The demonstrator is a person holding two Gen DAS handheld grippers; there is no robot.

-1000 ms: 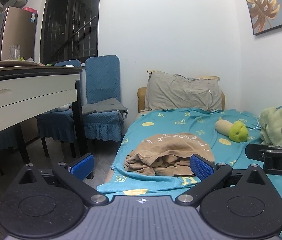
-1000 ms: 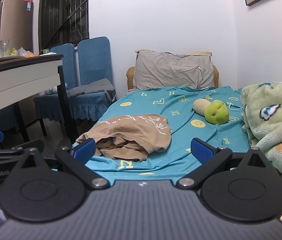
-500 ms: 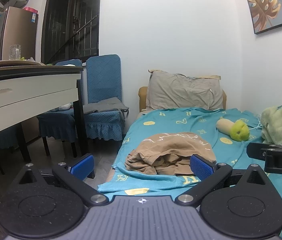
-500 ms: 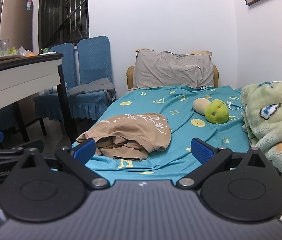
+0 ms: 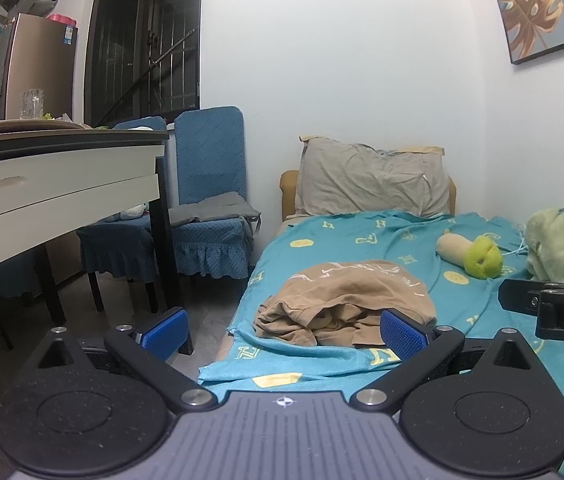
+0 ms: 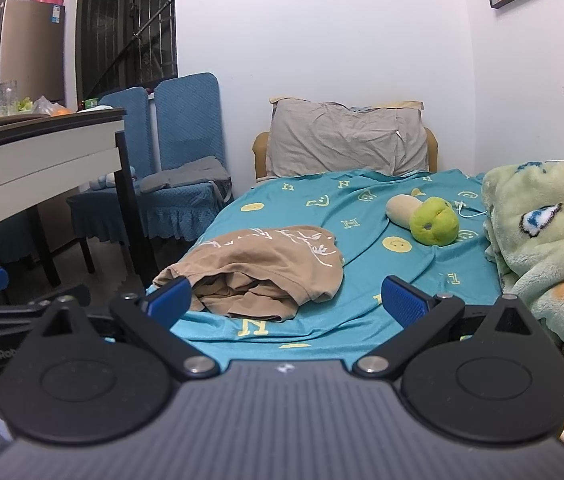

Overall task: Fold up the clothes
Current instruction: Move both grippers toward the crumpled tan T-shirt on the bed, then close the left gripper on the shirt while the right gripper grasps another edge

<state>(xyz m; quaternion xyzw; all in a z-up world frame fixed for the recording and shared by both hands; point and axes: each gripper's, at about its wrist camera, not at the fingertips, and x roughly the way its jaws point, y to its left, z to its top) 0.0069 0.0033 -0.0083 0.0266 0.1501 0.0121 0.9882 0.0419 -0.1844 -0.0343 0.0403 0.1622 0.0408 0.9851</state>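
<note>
A crumpled tan garment is seen lying on the teal bed sheet, near the foot of the bed and toward its left edge. It is bunched into a rough mound, with white line markings across its upper surface and its loose, layered openings turned toward the cameras. Its long axis is laid roughly across the bed, from the left edge toward the middle; in the right wrist view the same heap is seen running from lower left to upper right. The left gripper is held wide open before the garment, nothing being gripped between its blue pads. The right gripper is likewise spread wide and empty, its pads held apart above the near edge of the sheet. Neither gripper is seen touching the cloth. Farther up the bed, a green and cream plush toy is laid well apart from the garment, and a grey pillow is propped at the head. A pale green blanket is piled along the right side. Blue-covered chairs and a white table are placed to the left of the bed.
</note>
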